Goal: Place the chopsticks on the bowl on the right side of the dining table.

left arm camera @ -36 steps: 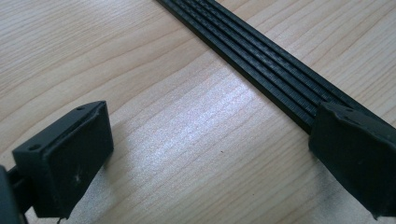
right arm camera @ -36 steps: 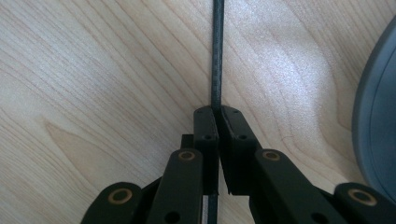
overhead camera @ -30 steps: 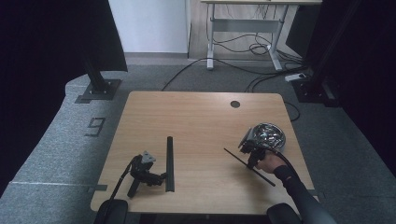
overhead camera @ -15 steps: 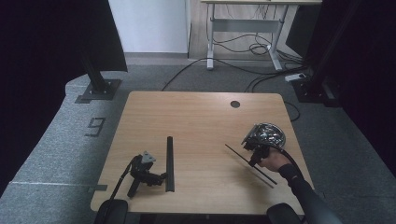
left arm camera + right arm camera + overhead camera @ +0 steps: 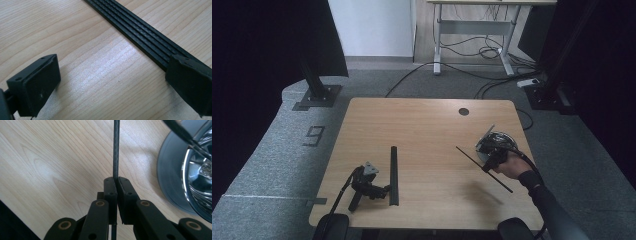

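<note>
Jaws of the right gripper are pinching tight on a thin black strip, the two pads pressing flat against its sides near the middle of its length. Seen from the high view, a hand is holding that gripper over the right part of the desk, and the strip is lying slantwise in the grip, lifted off the wood and casting a faint shadow below. It is looking slim, straight and dark, with a finely textured edge. Just beside the gripper, a round grey and chrome object is sitting on the desk.

Over at the front left, the left gripper is resting on the desk, its jaws standing wide apart with nothing between them. A second, broader black ribbed strip is lying flat just beside it, one pad overlapping its near end.

Light wood is covering the desk, which has a round dark hole near its far edge. Grey carpet is surrounding it, with cables trailing under another desk farther back.
</note>
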